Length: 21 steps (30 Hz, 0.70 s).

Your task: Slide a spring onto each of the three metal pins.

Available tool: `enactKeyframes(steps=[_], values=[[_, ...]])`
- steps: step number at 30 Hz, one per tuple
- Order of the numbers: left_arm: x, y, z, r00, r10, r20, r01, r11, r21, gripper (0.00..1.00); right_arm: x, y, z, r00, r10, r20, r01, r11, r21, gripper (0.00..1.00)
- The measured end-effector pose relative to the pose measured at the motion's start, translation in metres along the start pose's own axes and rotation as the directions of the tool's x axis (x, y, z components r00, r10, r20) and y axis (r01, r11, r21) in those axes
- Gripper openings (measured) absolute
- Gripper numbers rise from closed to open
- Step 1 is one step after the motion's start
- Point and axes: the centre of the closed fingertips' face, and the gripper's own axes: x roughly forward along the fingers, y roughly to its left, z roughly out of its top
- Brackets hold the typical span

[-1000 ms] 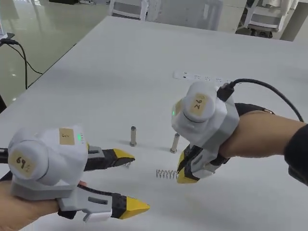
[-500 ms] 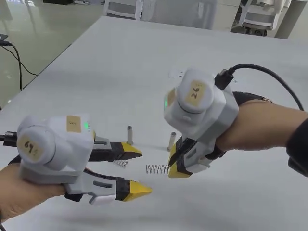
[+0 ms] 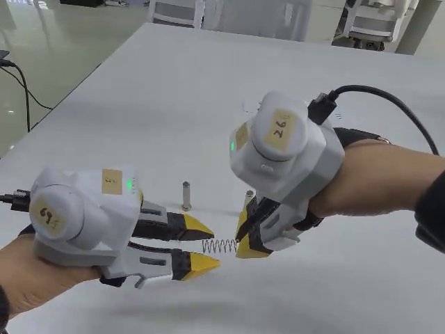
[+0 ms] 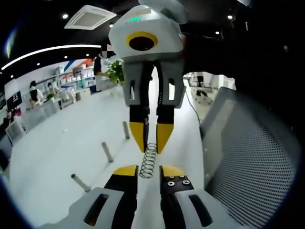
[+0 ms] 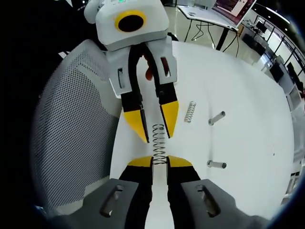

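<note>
We see right gripper [image 3: 242, 238] fingers pinching one end of thin coiled steel spring [image 3: 219, 245], held level above white tabletop [image 3: 174, 90]. Fingers of left gripper [image 3: 214, 245] spread, straddling spring's other end, not clamped. Three short grey metal pins [image 4: 107, 151] upright on tabletop. We spot second loose spring [image 5: 190, 111] lying near pins.

Bright, even overhead light fills my white table [image 3: 139, 104], with a faint shadow below my jaws. The spring [image 3: 220, 245] reads sharp. My fisheye views bend at the edges, where a ceiling strip [image 4: 47, 50] glares.
</note>
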Motion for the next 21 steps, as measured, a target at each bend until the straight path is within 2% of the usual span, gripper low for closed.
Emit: enactKeyframes(steps=[3,14,21], values=[[0.0,0.001,-0.001,1.0,0.003,-0.006,-0.003,1.0,0.012,0.04,-0.001,0.001,0.001,1.0,0.003,0.001,-0.003,1.0,-0.005,0.08],[0.002,0.0,-0.007,0.9995,-0.005,-0.031,0.006,1.0,0.016,0.03,-0.005,0.003,0.005,0.9999,0.001,0.016,-0.001,1.0,-0.008,0.08],[0.003,0.0,-0.011,0.9989,-0.007,-0.046,0.007,1.0,0.009,0.03,-0.014,0.004,0.018,0.9977,0.002,0.068,-0.002,1.0,-0.007,0.08]])
